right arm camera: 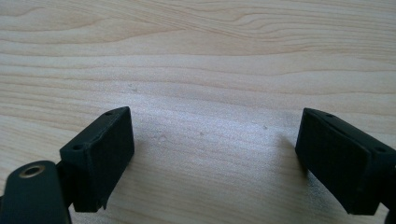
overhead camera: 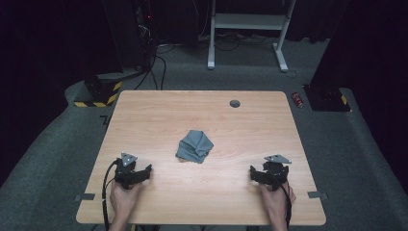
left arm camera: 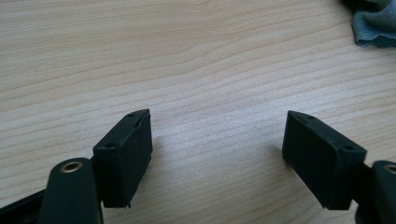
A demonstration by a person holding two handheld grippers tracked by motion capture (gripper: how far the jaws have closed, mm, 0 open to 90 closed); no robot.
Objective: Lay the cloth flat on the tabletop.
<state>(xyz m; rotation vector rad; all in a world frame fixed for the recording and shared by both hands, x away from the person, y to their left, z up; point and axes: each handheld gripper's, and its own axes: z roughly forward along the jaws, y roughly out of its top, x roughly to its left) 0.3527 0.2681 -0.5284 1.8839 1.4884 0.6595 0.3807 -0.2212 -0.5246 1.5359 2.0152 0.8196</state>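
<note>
Grey cloth [overhead camera: 194, 147], crumpled into a loose heap near the middle of the desk [overhead camera: 159, 108], a little toward the near edge, well apart from both grippers. Left gripper [overhead camera: 139, 169] rests by the near-left part of the desk, jaws spread wide and empty over bare wood; in the left gripper view [left arm camera: 217, 140] a corner of the cloth [left arm camera: 376, 25] shows at the upper right, beyond and to one side of the jaws. Right gripper [overhead camera: 257, 172] rests by the near-right part, jaws likewise wide with nothing between them, as the right gripper view [right arm camera: 215, 149] confirms. The cloth thus lies forward of and between the two grippers. The step in hand is judged to be the approach: each gripper should travel inward and forward, keeping low and open, and aim for an outer fold or corner rather than the bulk of the heap. Which folds are free edges cannot be told from the high view, so a corner is best chosen once nearer.
</note>
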